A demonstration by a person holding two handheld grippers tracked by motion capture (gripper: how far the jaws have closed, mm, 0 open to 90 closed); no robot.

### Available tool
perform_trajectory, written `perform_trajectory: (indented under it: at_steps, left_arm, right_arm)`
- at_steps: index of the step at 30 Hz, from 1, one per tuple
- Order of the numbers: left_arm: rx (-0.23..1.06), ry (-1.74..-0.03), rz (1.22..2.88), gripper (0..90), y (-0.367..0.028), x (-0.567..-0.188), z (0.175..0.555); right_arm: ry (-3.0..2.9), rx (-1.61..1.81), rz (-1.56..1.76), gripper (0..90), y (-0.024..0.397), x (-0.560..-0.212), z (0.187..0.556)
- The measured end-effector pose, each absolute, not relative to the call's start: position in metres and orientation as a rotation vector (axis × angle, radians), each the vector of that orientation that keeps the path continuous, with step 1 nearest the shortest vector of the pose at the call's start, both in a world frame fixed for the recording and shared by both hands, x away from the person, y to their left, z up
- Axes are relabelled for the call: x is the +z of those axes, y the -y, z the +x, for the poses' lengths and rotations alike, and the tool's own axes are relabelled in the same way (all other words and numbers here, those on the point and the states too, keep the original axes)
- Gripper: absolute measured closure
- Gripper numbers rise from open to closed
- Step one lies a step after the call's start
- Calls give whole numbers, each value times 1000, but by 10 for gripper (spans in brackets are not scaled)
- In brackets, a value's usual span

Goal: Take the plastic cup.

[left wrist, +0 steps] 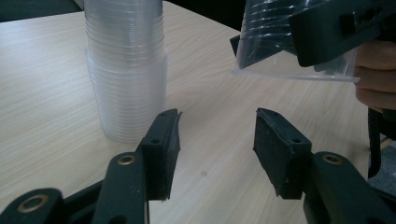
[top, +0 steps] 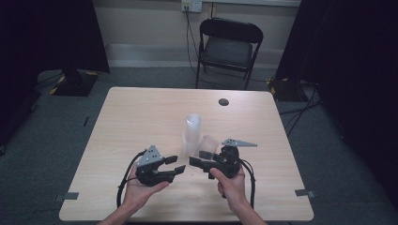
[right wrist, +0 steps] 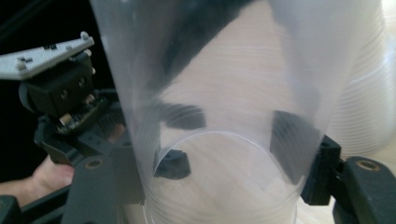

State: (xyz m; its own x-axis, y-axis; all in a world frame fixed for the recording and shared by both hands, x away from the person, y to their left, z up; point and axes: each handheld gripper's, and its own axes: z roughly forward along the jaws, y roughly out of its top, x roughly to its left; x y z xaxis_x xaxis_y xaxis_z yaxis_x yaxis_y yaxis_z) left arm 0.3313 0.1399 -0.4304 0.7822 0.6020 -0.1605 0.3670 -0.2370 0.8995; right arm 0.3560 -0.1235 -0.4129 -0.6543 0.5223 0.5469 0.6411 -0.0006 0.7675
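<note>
A tall stack of clear plastic cups (top: 191, 133) stands upright near the middle of the wooden table (top: 141, 112). My right gripper (top: 199, 158) is shut on a single clear cup (top: 209, 144), held tilted just right of the stack. In the right gripper view the jaws clamp that cup (right wrist: 224, 93) from both sides, with the stack (right wrist: 364, 107) behind it at the right. My left gripper (top: 176, 165) stands open with nothing between its jaws, a little in front of the stack (left wrist: 126, 70). From the left gripper view the held cup (left wrist: 271, 46) hangs above the table at the upper right.
A dark round cable hole (top: 223, 101) sits near the table's far edge. A black folding chair (top: 227, 47) stands beyond the table. Bare tabletop spreads to the left and to the right of the cups.
</note>
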Motion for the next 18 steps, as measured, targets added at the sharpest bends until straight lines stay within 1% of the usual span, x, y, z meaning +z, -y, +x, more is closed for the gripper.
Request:
perform_trajectory:
  at_steps: [2, 4, 5, 11, 13, 14, 18]
  left_arm:
    - [246, -762, 1840, 501, -140, -431, 332]
    - [242, -766, 1829, 519, -138, -433, 333]
    - [250, -763, 1824, 550, -137, -432, 332]
    - [306, -718, 1795, 646, -131, -429, 328]
    - [333, -690, 1796, 695, -127, -427, 324]
    - [354, -684, 1788, 699, -127, -425, 323]
    - [366, -664, 1777, 708, -124, -423, 319]
  right_arm:
    - [2095, -1765, -1283, 336, 122, -414, 354]
    - [2010, -1786, -1307, 338, 122, -415, 354]
    - [1979, -1789, -1318, 339, 123, -415, 354]
    - [1941, -1794, -1307, 340, 122, -413, 352]
    - [1919, -1785, -1307, 340, 121, -414, 353]
    - [1907, -1777, -1310, 341, 121, -415, 353]
    - [1821, -1744, -1317, 346, 121, -420, 352]
